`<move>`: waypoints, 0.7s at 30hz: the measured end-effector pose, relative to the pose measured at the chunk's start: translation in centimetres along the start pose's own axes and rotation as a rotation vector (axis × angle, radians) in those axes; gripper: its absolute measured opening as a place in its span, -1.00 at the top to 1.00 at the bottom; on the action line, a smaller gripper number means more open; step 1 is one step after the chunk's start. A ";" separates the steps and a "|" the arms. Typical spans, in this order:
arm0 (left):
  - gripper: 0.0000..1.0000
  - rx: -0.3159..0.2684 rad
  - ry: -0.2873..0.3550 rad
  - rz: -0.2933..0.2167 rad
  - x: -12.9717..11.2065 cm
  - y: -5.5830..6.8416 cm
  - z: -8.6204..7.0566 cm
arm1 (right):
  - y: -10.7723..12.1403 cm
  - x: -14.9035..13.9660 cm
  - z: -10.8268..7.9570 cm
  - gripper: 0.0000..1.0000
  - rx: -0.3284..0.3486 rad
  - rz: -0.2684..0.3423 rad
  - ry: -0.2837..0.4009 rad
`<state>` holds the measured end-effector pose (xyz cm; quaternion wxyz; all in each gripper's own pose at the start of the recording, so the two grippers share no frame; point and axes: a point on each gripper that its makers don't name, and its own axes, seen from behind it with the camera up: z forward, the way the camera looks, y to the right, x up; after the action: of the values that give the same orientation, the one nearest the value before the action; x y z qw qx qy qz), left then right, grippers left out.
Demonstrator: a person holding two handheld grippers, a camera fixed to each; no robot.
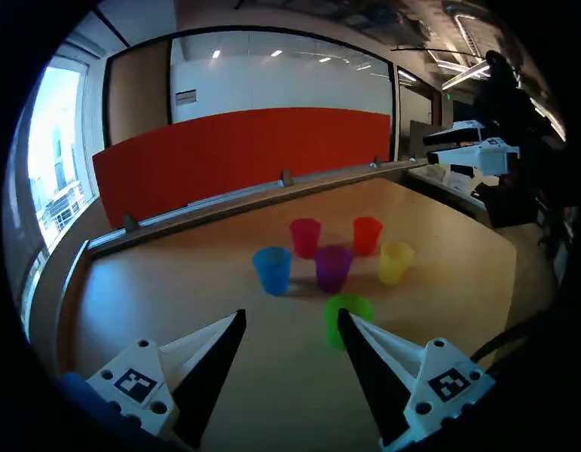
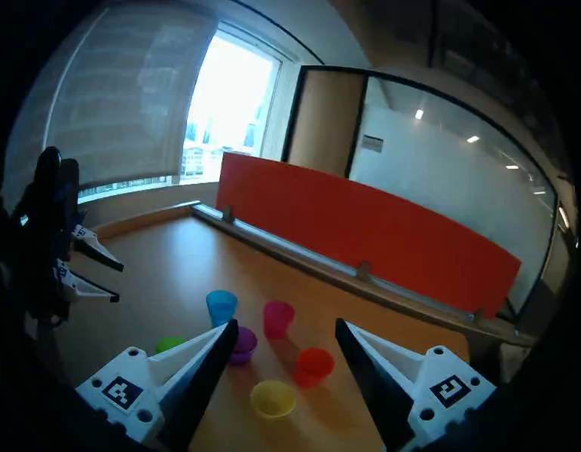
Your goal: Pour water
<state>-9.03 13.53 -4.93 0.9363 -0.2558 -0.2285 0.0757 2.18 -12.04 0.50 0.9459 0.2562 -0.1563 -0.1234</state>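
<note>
hiding partly behind a finger of the left gripper (image 1: 291, 313), the green cup (image 1: 349, 303) stood upright, mouth up, nearest of the cups (image 1: 333, 265) on the table (image 1: 177, 271); the right gripper (image 2: 285, 322) and the left gaped wide, empty.

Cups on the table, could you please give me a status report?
Left hand-held gripper open, empty. Right hand-held gripper open, empty. Green cup upright on table, nearest left gripper, ungrasped. Nothing blocking.
</note>
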 end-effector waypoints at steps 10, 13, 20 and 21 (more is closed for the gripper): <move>-0.79 -0.050 -0.029 -0.012 -2.0 2.6 1.7 | -1.4 0.3 2.5 -1.00 0.054 -0.025 -0.008; -0.79 -0.059 -0.039 -0.009 -2.6 3.2 2.4 | -1.8 0.5 3.2 -1.00 0.067 -0.027 -0.008; -0.80 -0.080 -0.083 0.028 -4.6 4.7 4.4 | -2.2 0.5 4.3 -1.00 0.084 -0.022 -0.012; -0.80 -0.084 -0.090 0.036 -4.9 5.0 4.6 | -2.2 0.5 4.4 -1.00 0.085 -0.022 -0.013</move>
<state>-15.69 18.58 -5.86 0.9120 -0.2953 -0.2686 0.0943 0.74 -15.98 3.04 0.9316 0.2972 -0.1647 -0.1289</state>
